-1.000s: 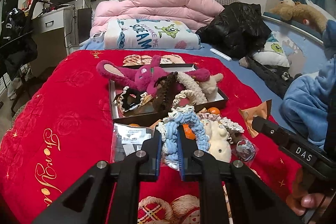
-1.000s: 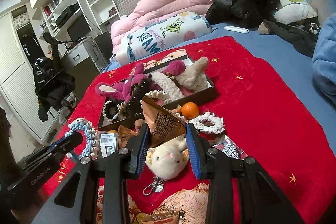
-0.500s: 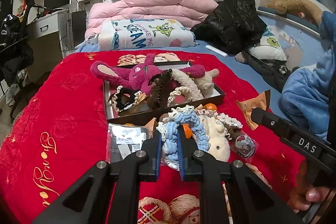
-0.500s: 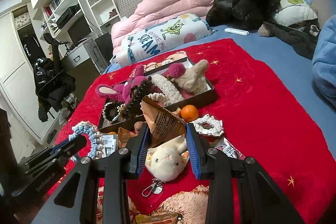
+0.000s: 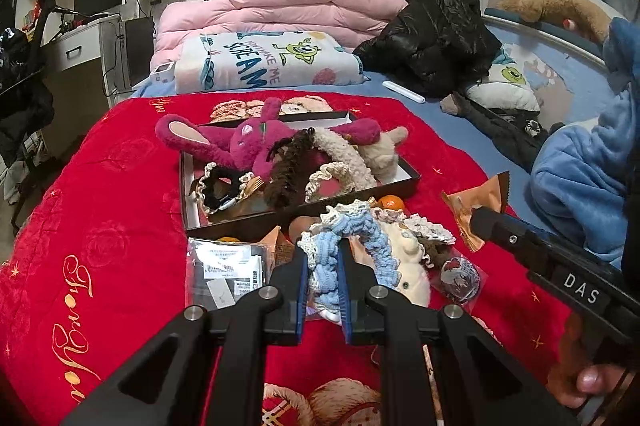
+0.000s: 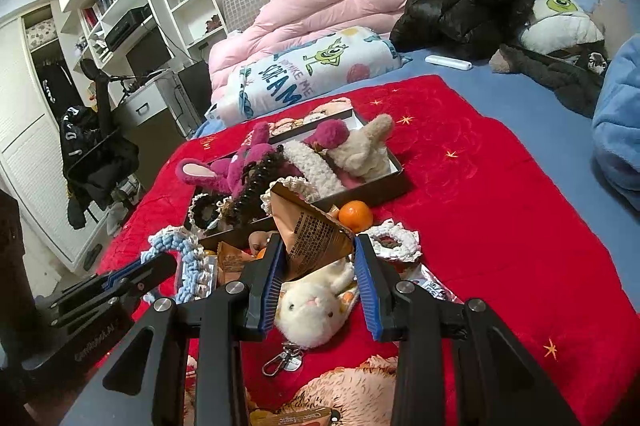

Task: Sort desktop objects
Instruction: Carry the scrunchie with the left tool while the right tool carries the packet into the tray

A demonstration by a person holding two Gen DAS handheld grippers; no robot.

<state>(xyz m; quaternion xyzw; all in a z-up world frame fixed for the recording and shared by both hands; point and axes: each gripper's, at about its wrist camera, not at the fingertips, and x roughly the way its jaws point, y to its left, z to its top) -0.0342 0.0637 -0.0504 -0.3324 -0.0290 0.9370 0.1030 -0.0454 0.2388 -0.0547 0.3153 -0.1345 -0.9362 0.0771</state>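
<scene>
The left tongs (image 5: 323, 272) pinch the blue scrunchie (image 5: 352, 234), while the right tongs (image 6: 319, 268) clamp the brown snack packet (image 6: 310, 230).

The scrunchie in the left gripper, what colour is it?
Light blue scrunchie with cream lace edging, clearest in the left wrist view.

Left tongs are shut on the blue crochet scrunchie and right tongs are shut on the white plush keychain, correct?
Not quite. The right tongs are shut on the brown snack packet; the white plush keychain lies on the red blanket beneath them, as the right wrist view shows. The left tongs are indeed shut on the blue crochet scrunchie.
</scene>
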